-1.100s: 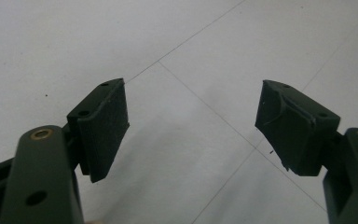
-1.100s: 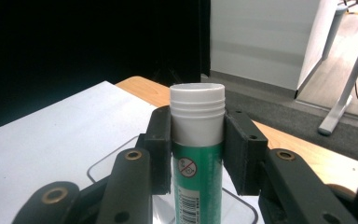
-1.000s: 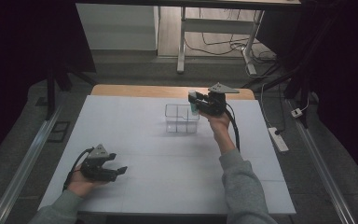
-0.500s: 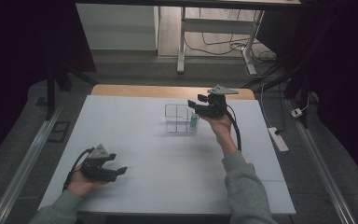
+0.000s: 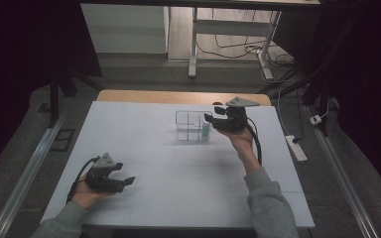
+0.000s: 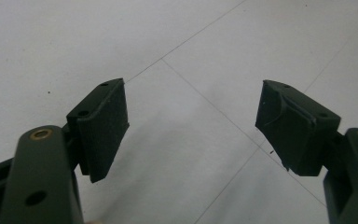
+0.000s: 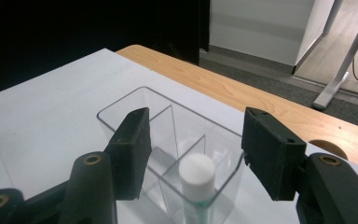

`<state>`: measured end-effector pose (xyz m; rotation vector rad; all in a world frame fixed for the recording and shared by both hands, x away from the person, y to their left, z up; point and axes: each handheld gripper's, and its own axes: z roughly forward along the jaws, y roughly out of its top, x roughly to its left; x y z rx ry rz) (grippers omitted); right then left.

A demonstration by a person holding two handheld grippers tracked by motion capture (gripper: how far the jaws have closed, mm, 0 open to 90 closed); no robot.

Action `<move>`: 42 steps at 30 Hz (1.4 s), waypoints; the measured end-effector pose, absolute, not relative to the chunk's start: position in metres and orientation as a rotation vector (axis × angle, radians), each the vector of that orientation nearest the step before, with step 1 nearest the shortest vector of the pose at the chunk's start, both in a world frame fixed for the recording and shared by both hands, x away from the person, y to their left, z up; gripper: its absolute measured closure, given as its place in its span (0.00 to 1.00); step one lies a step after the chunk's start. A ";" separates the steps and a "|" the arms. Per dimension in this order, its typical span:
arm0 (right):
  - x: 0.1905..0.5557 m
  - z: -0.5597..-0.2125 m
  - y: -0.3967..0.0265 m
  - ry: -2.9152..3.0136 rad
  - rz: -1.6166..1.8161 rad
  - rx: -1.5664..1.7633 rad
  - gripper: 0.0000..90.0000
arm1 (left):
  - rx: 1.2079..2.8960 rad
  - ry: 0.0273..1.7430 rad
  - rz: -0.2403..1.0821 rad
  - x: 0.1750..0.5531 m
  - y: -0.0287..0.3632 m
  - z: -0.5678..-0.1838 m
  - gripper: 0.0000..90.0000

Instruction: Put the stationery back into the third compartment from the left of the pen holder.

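- Right gripper (image 7: 193, 154): jaws just opened, spread, touching nothing; the bottle (image 7: 196, 186) below stands upright in the near compartment of the clear box (image 7: 135, 100).
- Left gripper (image 6: 191, 126): spread, empty, over the table (image 6: 51, 42), well apart.

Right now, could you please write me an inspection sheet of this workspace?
Surface: white table top, bare wooden strip at far edge.
Job's things: clear plastic divided box; white-capped teal bottle upright in its near-right compartment.
Clutter: nothing seen.
Tools: left tool open, nothing between jaws; right tool just opened, jaws standing either side of the bottle's cap without touching.
Cables: black cable trails from right tool.
Surroundings: white power strip on floor.
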<state>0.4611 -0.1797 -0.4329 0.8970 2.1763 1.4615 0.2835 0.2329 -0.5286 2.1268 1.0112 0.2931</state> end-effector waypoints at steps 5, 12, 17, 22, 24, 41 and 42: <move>0.448 -0.435 -0.188 2.196 1.452 0.890 0.46 | 2.122 1.013 0.303 0.284 0.235 -0.528 0.28; 0.426 -0.441 -0.200 2.228 1.421 0.874 0.46 | 2.111 1.023 0.308 0.284 0.237 -0.527 0.28; 0.411 -0.446 -0.210 2.260 1.401 0.883 0.45 | 2.112 1.023 0.307 0.284 0.236 -0.528 0.28; 0.396 -0.455 -0.220 2.295 1.370 0.904 0.42 | 2.108 1.022 0.310 0.283 0.237 -0.527 0.28; 0.390 -0.457 -0.224 2.307 1.355 0.903 0.41 | 2.108 1.022 0.312 0.283 0.237 -0.527 0.28; 0.341 -0.489 -0.266 2.387 1.258 0.961 0.40 | 2.114 1.029 0.318 0.284 0.236 -0.527 0.27; 0.339 -0.490 -0.268 2.387 1.248 0.964 0.40 | 2.113 1.030 0.318 0.284 0.236 -0.527 0.28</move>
